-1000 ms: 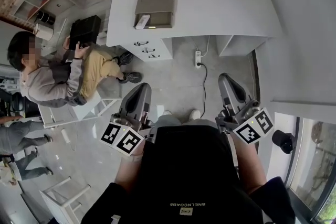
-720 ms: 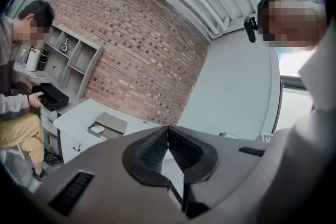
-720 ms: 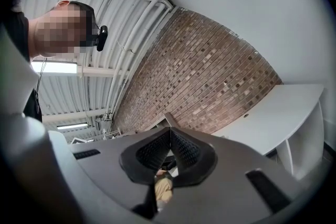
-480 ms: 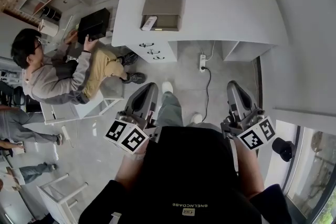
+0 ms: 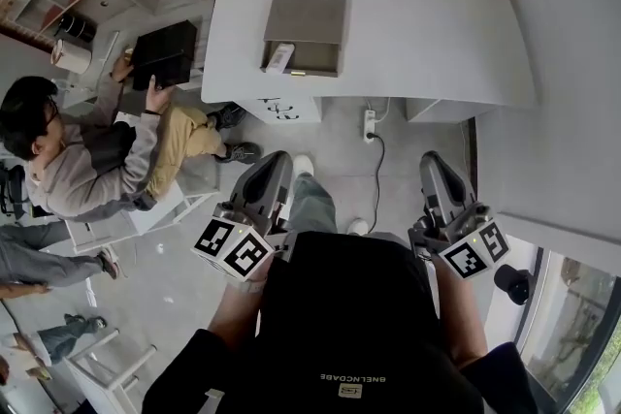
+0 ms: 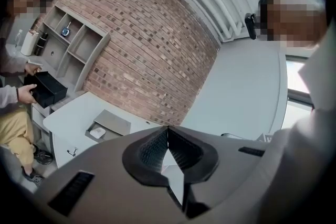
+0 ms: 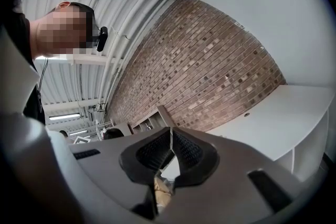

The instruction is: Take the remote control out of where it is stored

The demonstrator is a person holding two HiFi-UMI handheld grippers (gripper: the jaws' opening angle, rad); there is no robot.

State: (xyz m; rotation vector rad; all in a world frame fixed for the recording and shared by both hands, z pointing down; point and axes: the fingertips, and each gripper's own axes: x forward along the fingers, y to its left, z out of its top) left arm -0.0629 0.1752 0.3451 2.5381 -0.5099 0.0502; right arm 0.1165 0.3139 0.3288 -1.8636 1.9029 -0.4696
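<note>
Holding left tool and right tool closed, empty, well short of surface with remote in box.

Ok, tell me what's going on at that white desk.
A person stands facing the white desk with a left gripper and a right gripper in hand. Both are shut, empty and held low, well short of the desk. On the desk sits an open grey box with the white remote control lying in it, not yet touched. To the left, a seated person holds a black box.
</note>
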